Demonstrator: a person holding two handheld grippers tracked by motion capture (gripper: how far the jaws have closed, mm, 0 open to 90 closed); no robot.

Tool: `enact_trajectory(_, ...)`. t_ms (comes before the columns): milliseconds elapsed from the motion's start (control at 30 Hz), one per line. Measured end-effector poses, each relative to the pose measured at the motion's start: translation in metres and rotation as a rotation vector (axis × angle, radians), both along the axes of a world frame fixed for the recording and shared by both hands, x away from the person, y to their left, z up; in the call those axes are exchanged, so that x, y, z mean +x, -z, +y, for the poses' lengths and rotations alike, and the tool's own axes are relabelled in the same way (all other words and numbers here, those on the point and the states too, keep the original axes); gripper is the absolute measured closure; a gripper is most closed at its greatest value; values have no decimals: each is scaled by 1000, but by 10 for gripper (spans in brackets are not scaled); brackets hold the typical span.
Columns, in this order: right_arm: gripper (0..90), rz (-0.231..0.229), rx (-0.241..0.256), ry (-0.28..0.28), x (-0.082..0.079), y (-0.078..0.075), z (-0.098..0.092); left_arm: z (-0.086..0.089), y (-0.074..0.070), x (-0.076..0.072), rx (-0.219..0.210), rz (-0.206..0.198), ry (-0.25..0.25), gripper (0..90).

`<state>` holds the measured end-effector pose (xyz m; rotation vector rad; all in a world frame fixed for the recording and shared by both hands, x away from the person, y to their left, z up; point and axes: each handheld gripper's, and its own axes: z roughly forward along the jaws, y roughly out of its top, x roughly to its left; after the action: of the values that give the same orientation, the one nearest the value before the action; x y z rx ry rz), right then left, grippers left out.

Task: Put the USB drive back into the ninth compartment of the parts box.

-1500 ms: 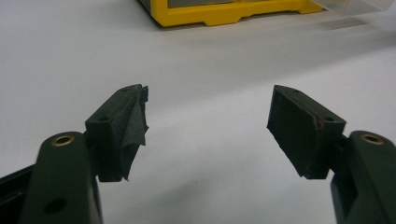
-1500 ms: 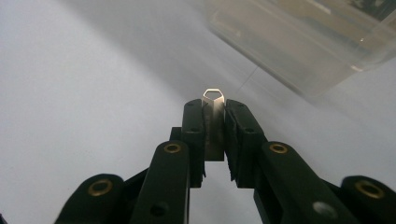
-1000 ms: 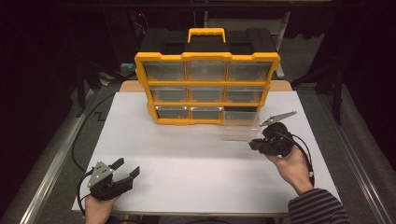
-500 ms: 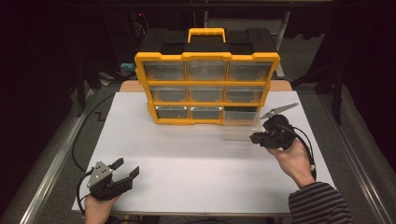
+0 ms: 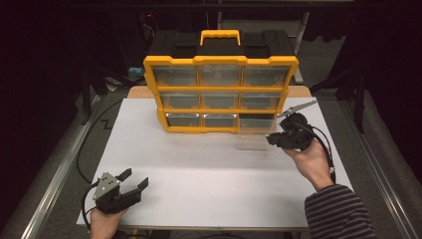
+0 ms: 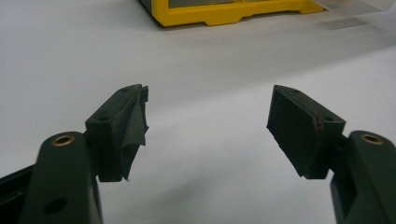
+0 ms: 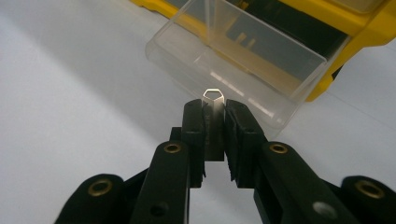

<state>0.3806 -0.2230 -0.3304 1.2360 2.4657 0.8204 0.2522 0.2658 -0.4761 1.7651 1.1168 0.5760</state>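
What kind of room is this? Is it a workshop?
Probably a lab or test bench set up for recording, not a home. A yellow drawer organizer sits on a plain white table with metal rails, dark curtains hang around it, and a person holds cabled grippers, left and right.

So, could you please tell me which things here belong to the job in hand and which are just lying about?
In the job:
right gripper
clear drawer
yellow organizer

Lying about:
left gripper, jaws open
cable on the floor
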Motion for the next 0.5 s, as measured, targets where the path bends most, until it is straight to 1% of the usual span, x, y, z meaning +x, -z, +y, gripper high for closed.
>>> enact_trajectory(200,796,-1,-11,7,5,1,1,0,0,0,0,0,1,291)
enact_trajectory(433,796,-6,-12,22,15,0,2,0,0,1,-2,1,0,292)
enact_trajectory(500,796,-11,-12,18,17,1,3,-1,0,0,-1,0,0,293)
